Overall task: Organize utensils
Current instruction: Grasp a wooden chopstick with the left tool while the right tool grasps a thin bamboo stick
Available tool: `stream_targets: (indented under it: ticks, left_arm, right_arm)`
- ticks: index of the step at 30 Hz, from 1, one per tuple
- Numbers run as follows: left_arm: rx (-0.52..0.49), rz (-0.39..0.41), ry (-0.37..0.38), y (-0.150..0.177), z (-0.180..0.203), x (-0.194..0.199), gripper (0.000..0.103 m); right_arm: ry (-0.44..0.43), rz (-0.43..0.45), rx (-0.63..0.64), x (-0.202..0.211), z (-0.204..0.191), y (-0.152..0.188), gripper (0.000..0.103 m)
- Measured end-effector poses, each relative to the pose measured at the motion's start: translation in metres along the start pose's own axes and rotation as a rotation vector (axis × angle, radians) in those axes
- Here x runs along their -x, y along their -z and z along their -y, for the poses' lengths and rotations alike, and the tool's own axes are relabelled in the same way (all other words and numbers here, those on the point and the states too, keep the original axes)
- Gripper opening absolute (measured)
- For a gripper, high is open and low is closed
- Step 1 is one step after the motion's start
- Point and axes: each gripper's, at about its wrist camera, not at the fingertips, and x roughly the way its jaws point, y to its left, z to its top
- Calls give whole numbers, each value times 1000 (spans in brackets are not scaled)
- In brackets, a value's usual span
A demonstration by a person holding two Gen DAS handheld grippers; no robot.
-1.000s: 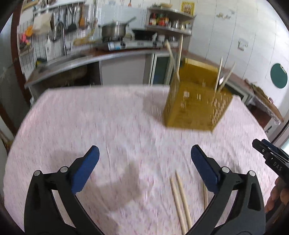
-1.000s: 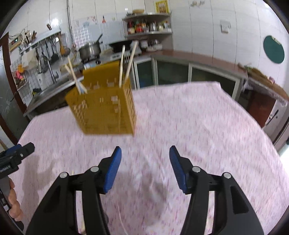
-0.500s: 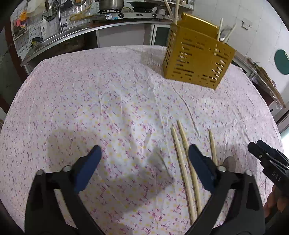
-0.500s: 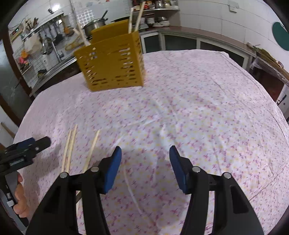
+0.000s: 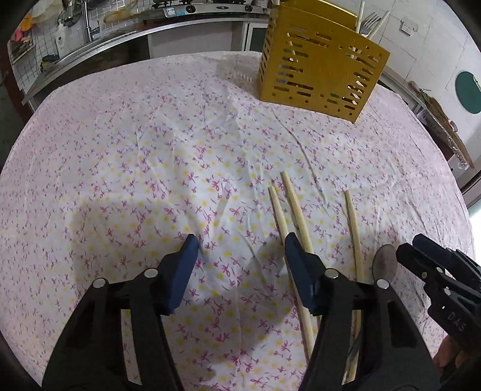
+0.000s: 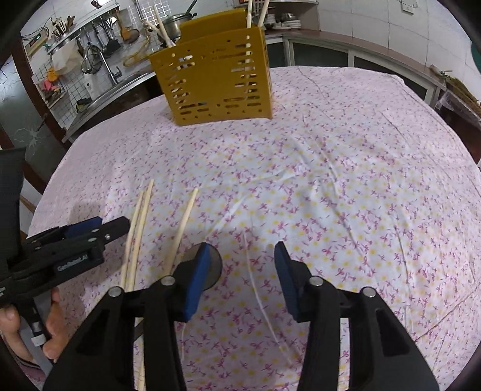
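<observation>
Three wooden chopsticks lie on the flowered tablecloth: a pair [image 5: 296, 207] [image 6: 138, 228] and a single one [image 5: 353, 228] [image 6: 183, 222]. A metal spoon [image 5: 384, 261] [image 6: 215, 264] lies beside the single one. The yellow slotted utensil holder [image 5: 318, 69] [image 6: 216, 78] stands at the far side with chopsticks and a fork in it. My left gripper [image 5: 240, 246] [image 6: 84, 237] is low over the cloth, jaws closing, only cloth between them, its right pad over the pair. My right gripper [image 6: 240, 255] [image 5: 436, 270] is closing too, nothing between its pads, its left pad in front of the spoon bowl.
The tablecloth [image 5: 150, 150] is creased. Behind the table runs a kitchen counter with a sink [image 5: 90, 45] and a stove [image 5: 204, 9]. The table's right edge [image 6: 463, 168] falls off toward cabinets. A person's hand [image 6: 18, 330] holds the left gripper's handle.
Both grippers have come down and tilted toward the table, so the chopsticks and spoon now sit close to the pads. Both pairs of jaws have narrowed, the left one much more.
</observation>
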Motion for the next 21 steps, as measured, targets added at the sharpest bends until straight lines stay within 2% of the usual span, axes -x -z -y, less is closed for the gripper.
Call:
stream_targets:
  ticks: [10, 11, 13, 16, 21]
  left_arm:
    - [-14, 9, -11, -10, 1, -6, 58]
    - [-14, 8, -14, -11, 1, -7, 57]
    - [-23, 2, -43, -12, 1, -8, 46]
    - [-53, 11, -68, -10, 4, -7, 46]
    - [-51, 10, -62, -11, 0, -6, 42]
  right_arm:
    - [20, -41, 3, -12, -6, 1, 32]
    - [25, -42, 6, -12, -8, 1, 28]
    - [24, -49, 4, -14, -9, 0, 25]
    - [7, -61, -18, -14, -7, -3, 25]
    - [-26, -75, -35, -15, -1, -4, 25]
